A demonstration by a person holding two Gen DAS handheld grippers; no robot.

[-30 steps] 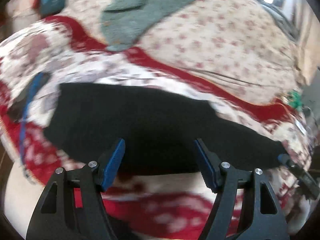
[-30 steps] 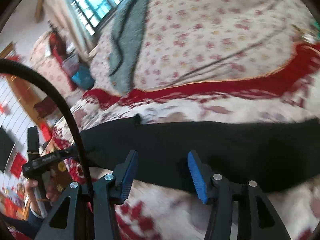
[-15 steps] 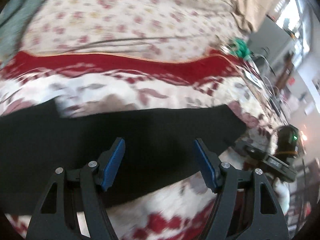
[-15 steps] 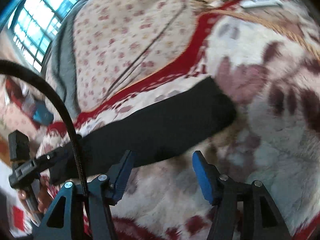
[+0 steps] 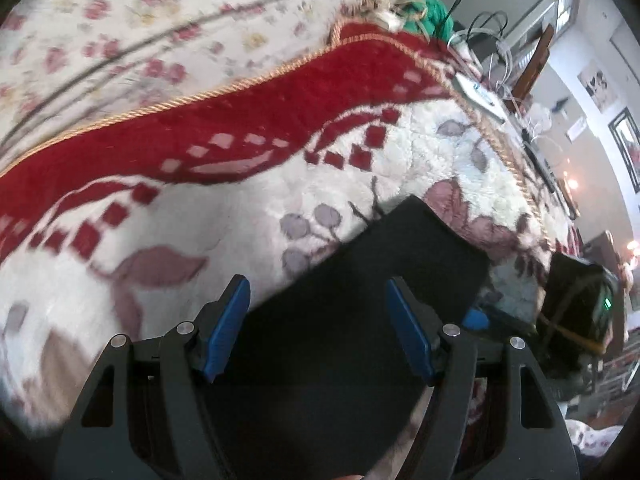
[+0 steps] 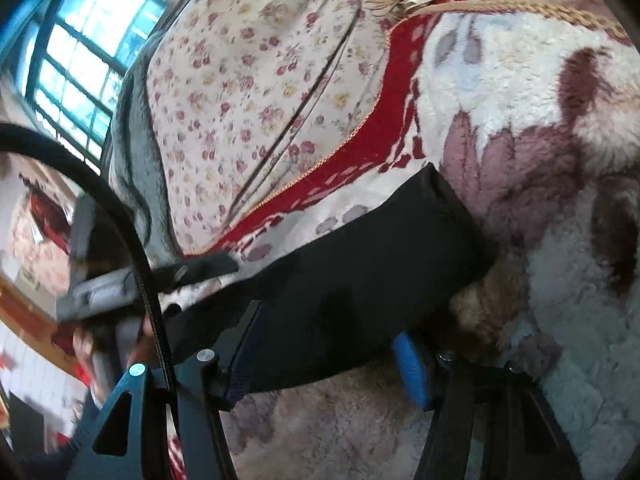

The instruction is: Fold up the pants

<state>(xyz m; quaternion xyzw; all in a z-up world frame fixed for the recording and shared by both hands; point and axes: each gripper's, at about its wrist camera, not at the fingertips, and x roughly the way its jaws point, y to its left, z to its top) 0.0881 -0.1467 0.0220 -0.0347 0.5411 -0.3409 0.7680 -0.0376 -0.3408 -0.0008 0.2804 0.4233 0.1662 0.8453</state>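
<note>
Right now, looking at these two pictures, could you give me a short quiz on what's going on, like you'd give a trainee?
1. True or false: the black pants lie on a fleecy red and white blanket.
2. Which fits both grippers? A) clamped shut on cloth B) open, with the cloth lying between the fingers C) holding a cup
3. Fill in: beyond the blanket's gold cord edge lies a cream sheet printed with small ____.

Key:
1. True.
2. B: the left gripper and right gripper both stand open over the pants.
3. Flowers.
</note>
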